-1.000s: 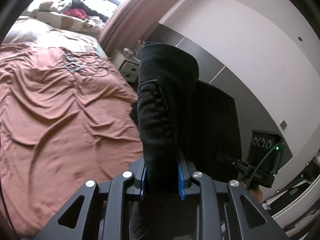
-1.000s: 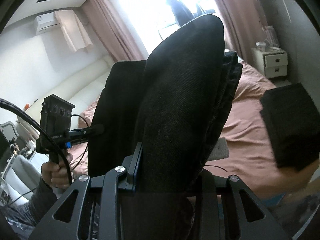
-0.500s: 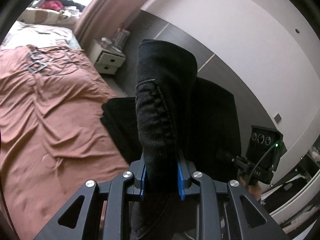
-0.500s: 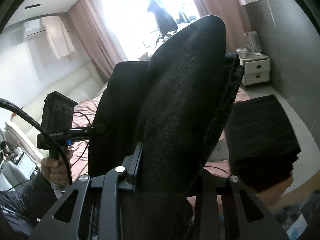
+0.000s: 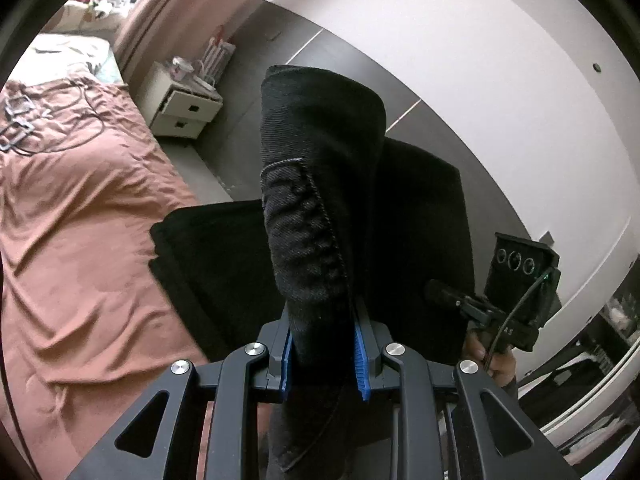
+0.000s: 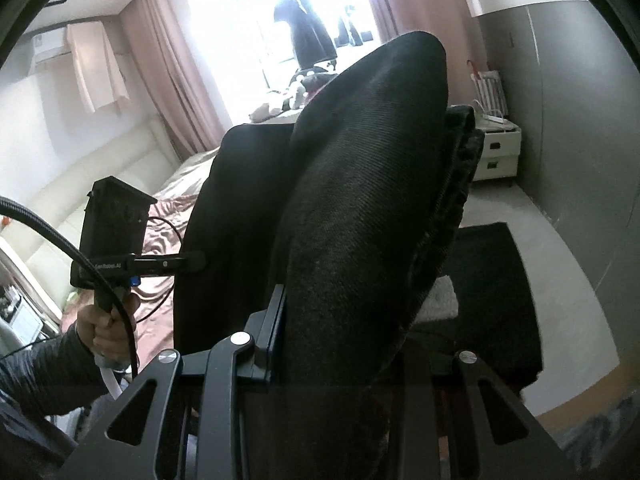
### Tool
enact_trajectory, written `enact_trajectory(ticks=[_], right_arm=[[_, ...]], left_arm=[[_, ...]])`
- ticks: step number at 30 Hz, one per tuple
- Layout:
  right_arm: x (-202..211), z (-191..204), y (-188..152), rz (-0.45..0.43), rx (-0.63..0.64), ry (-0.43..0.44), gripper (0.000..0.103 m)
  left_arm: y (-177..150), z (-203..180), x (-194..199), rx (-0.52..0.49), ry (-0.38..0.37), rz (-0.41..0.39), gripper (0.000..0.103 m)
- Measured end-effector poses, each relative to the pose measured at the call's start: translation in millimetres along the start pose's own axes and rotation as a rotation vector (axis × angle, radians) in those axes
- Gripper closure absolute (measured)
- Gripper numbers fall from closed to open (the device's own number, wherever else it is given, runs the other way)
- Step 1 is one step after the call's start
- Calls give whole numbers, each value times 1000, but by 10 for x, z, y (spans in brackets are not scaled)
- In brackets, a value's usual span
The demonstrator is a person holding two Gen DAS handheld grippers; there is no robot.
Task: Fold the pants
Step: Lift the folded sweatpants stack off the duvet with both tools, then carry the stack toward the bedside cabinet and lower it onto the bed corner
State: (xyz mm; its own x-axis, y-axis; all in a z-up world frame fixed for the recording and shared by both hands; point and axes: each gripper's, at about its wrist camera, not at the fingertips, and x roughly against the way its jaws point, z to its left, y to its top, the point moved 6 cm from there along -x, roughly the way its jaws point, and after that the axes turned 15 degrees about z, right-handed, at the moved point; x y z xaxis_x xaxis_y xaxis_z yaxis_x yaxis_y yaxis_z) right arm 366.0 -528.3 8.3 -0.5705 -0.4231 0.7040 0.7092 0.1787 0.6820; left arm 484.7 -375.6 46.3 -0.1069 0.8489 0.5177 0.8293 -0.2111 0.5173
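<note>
The black denim pants (image 5: 320, 184) are held up in the air between both grippers, above the edge of the bed. My left gripper (image 5: 322, 356) is shut on one bunched fold of them between its blue pads. My right gripper (image 6: 340, 344) is shut on another thick fold of the pants (image 6: 360, 200); its right finger is hidden by cloth. Each view shows the other gripper: the right one (image 5: 516, 280) and the left one (image 6: 116, 240), both at the hanging cloth. The lower part of the pants (image 6: 496, 296) hangs or rests below.
The bed with a wrinkled pink-brown sheet (image 5: 80, 240) lies to the left. A white nightstand (image 5: 180, 104) stands by the grey wall, with grey floor (image 6: 560, 280) beside the bed. Curtains and a bright window (image 6: 240, 40) are at the far end.
Both grippers have swung with the pants toward the bed's edge and the wall. The nightstand and floor have come further into view. The grips have not changed.
</note>
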Motion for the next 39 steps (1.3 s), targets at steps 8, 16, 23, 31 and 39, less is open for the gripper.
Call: enact_trajectory(ticks=[8, 16, 23, 31, 39], right_arm=[[-45, -141, 239, 51, 31, -55, 76], [-235, -27, 405, 175, 65, -119, 76], [-417, 165, 505, 248, 68, -148, 76], [-739, 118, 517, 326, 39, -163, 76], [-1063, -187, 443, 462, -98, -441, 60]], left_arm=[[366, 188, -466, 32, -53, 17, 77], [506, 412, -879, 88, -107, 36, 77], [587, 637, -1207, 137, -145, 44, 77], [668, 1006, -1552, 196, -165, 56, 77], [521, 1474, -1906, 307, -43, 115, 56]])
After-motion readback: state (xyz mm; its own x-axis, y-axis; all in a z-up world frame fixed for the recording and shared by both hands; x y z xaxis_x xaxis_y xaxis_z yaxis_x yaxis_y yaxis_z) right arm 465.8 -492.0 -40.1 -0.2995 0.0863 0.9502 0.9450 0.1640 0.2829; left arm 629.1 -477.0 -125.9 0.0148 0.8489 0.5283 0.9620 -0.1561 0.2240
